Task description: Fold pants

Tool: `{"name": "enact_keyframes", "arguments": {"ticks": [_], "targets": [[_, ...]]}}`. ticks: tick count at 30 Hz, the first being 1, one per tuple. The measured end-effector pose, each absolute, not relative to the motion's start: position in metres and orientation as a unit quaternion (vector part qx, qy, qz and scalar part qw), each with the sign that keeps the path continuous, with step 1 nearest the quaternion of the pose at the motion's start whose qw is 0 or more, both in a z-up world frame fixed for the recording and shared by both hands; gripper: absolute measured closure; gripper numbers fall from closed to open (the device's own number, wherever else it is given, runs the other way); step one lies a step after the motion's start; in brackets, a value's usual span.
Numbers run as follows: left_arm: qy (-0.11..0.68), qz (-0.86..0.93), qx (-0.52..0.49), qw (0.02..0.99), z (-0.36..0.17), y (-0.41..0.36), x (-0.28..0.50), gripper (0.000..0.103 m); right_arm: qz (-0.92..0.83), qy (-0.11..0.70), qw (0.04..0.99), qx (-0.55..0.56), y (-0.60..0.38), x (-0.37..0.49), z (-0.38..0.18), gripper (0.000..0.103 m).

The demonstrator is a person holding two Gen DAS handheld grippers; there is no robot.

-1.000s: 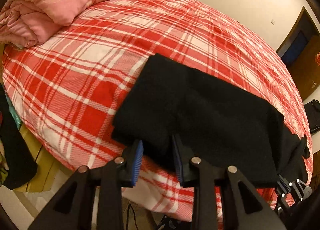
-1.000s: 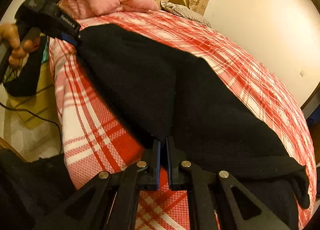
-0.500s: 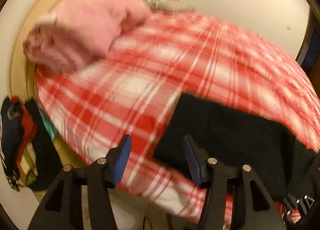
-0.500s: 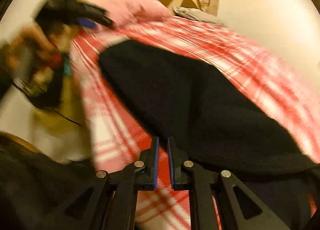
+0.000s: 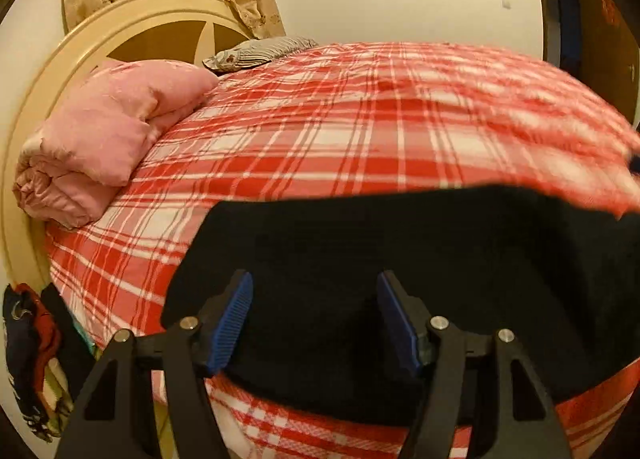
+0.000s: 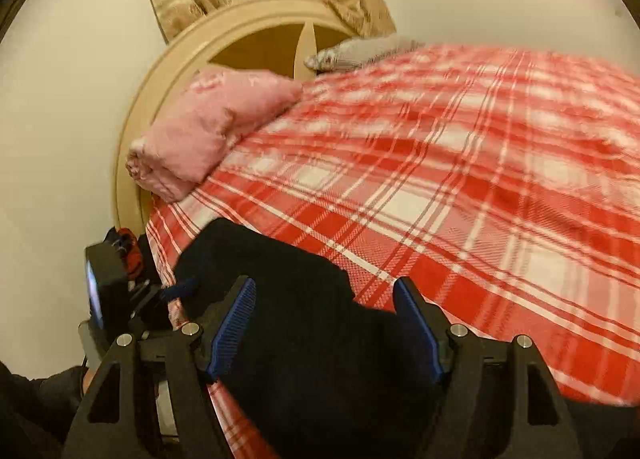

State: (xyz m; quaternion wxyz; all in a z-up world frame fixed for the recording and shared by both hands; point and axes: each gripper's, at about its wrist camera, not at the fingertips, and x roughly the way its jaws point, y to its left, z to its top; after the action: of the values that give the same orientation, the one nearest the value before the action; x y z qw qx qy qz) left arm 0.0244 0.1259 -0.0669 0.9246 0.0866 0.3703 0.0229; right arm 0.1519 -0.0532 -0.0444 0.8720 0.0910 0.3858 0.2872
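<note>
The black pants (image 5: 400, 259) lie folded on the near edge of the bed with the red plaid cover (image 5: 360, 131). My left gripper (image 5: 316, 319) is open, its blue pads apart over the pants' near edge, holding nothing. In the right wrist view the pants (image 6: 304, 323) lie at the bed's near left corner. My right gripper (image 6: 324, 323) is open over them and empty. The left gripper's body (image 6: 104, 291) shows at the left of that view.
A folded pink quilt (image 5: 104, 139) lies by the round cream headboard (image 5: 80, 47), with a grey patterned pillow (image 5: 260, 51) behind it. Dark and red clothes (image 5: 28, 339) hang at the bed's left side. A dark door (image 5: 592, 19) stands at the right.
Both grippers have opened and let go of the pants. Both have tilted up and drawn back, so the headboard and curtain are now in view.
</note>
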Motion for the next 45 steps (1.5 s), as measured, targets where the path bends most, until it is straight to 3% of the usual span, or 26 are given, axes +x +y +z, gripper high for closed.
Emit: {"name": "enact_keyframes", "arguments": {"ticks": [4,9,15,22,27,31,42,45], "targets": [[0.386,0.015,0.067,0.920,-0.081,0.128,0.021,0.034,0.290,0.431,0.851,0.074,-0.038,0.165,-0.070,0.030],[0.383,0.029,0.054,0.922,-0.085,0.133,0.022,0.016,0.316,0.463,0.826,0.066,-0.029,0.146,-0.078,0.030],[0.397,0.022,-0.008,0.917,-0.093,0.148,0.028,0.007,0.358,0.483,0.791,0.114,-0.032,0.141,-0.083,0.030],[0.388,0.028,0.013,0.921,-0.093,0.143,0.026,0.005,0.326,0.462,0.803,0.190,-0.023,0.173,-0.094,0.030],[0.396,0.024,0.006,0.918,-0.093,0.146,0.028,0.005,0.348,0.466,0.802,0.137,-0.009,0.164,-0.087,0.029],[0.396,0.022,0.007,0.918,-0.093,0.146,0.029,0.004,0.333,0.462,0.796,0.205,-0.021,0.181,-0.097,0.029],[0.396,0.022,0.008,0.918,-0.094,0.147,0.030,0.003,0.317,0.432,0.804,0.258,-0.034,0.214,-0.094,0.029],[0.394,0.022,0.011,0.919,-0.095,0.146,0.029,0.003,0.266,0.418,0.841,0.218,-0.052,0.214,-0.080,0.029]]}}
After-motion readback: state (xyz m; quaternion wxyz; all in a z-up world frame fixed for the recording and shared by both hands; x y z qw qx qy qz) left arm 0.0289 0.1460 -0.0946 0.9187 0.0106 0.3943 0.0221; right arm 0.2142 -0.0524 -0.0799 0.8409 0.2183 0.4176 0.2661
